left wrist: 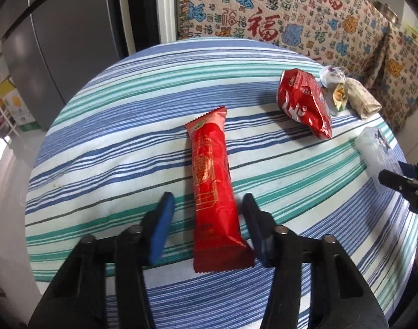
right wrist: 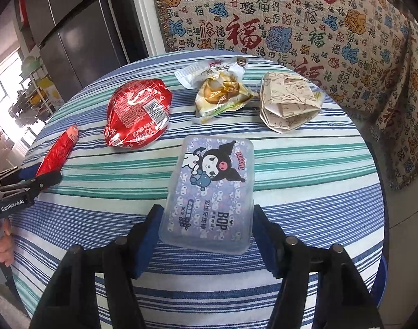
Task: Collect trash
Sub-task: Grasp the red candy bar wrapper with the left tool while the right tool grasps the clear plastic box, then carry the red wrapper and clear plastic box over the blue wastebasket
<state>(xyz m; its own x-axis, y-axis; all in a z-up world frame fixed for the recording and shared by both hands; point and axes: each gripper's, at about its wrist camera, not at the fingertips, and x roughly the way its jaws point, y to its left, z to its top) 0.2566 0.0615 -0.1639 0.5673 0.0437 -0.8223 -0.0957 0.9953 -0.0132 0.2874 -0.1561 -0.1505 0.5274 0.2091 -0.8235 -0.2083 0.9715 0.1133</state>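
While its blue pads straddle a long red wrapper (left wrist: 213,189) lying on the striped tablecloth (left wrist: 99,148), the left gripper (left wrist: 206,205) is released, gaps showing both sides. From the right wrist, the right gripper (right wrist: 207,219) clasps a clear plastic box (right wrist: 211,189); beyond lie a crushed red bag (right wrist: 139,113), a snack packet (right wrist: 222,93) and folded paper (right wrist: 288,101).

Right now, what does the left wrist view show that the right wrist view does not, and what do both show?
Only the left wrist view: the left gripper straddling the long red foil wrapper, its pads not touching it.

Only the right wrist view: the printed lid of the flat translucent plastic box, the right gripper at its sides, and a person's fingers at the left edge.

Both: the round table's striped cloth, the crumpled red cola label, the yellow snack wrapper and the folded patterned paper.
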